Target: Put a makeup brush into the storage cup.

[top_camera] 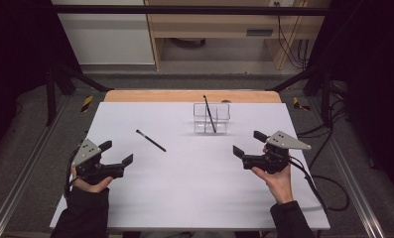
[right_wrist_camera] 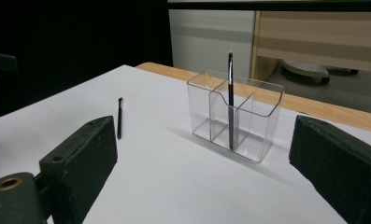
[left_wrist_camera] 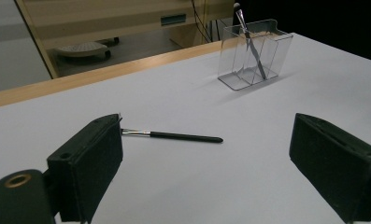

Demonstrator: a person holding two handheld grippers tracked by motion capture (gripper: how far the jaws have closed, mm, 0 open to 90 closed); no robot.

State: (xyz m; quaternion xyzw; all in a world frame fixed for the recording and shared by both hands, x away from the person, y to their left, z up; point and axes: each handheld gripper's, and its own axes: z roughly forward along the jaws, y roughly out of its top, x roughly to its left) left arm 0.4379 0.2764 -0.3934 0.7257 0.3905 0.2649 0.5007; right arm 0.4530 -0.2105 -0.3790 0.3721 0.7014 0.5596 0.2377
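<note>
A clear plastic organizer with several compartments stands at the far middle of the white table. One black brush leans upright inside it. A second black brush lies flat on the table, left of the organizer. My left gripper rests at the near left, open and empty, and faces the lying brush. At the near right my right gripper is open and empty too. It points at the organizer and its upright brush, with the lying brush farther left.
The table's wooden far edge runs behind the organizer. A wooden desk and a white cabinet stand beyond it. Black frame bars flank the table, and cables trail over the floor on the right.
</note>
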